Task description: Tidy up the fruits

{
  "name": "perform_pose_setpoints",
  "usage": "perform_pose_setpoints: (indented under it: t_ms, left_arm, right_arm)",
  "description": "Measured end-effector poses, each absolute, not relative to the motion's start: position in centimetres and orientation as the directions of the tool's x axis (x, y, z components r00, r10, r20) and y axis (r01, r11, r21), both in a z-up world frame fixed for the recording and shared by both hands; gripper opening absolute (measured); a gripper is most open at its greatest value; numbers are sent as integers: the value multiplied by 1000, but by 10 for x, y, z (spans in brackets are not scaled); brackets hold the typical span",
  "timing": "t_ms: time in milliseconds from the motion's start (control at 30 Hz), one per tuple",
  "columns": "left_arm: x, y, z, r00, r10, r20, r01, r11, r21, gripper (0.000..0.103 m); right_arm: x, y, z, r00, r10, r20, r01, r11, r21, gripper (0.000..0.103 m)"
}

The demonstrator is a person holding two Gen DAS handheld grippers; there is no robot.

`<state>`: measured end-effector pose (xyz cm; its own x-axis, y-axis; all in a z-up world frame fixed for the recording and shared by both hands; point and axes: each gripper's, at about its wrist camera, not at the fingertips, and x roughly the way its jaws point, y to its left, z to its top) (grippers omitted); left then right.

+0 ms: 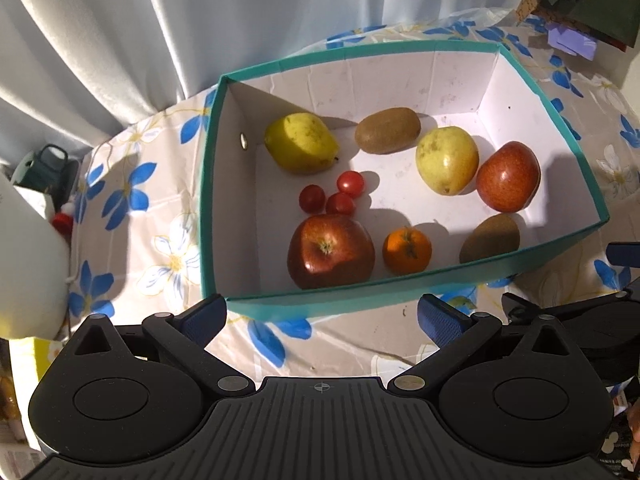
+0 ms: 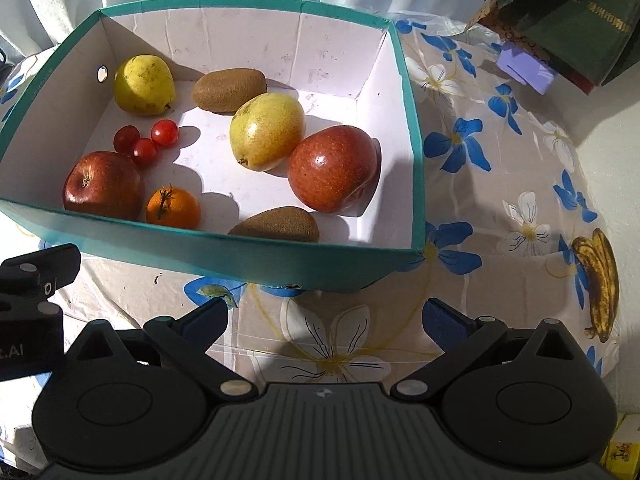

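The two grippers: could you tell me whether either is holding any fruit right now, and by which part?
Nothing is held. The left gripper and right gripper are both open and empty, in front of the box.

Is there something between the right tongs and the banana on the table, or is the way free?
Nothing visible blocks it. The right tongs are open over bare tablecloth. The banana lies to their right, outside the teal box; only cloth shows between them.
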<state>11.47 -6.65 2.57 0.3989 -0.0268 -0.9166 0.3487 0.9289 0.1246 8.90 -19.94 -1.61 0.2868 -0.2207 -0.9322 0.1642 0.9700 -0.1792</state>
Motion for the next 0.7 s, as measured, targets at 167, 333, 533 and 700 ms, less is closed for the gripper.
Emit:
perform_pose_setpoints:
  t_ms: [167,333,533,700]
  left_arm:
    - [123,-69,23,393,-25,-919,357,925,127,103]
    - [127,-73,22,378,-23,-926,379,916,132,103]
    - [129,-75,19,370,-19,-929,390,911,136,103]
    - [130,-75,18,362,-20,-932,397,908,134,103]
  right_arm:
    - [104,-203,-24,237,-193,-952,143,976,-162,103]
    - [113,-204,-26,218,-213,-952,126,974,-189,103]
    - [120,-208,-28,194,-214,-957,128,973,-191,103]
    - [122,-208,-31,182,-212,-960,130,973,-191,103]
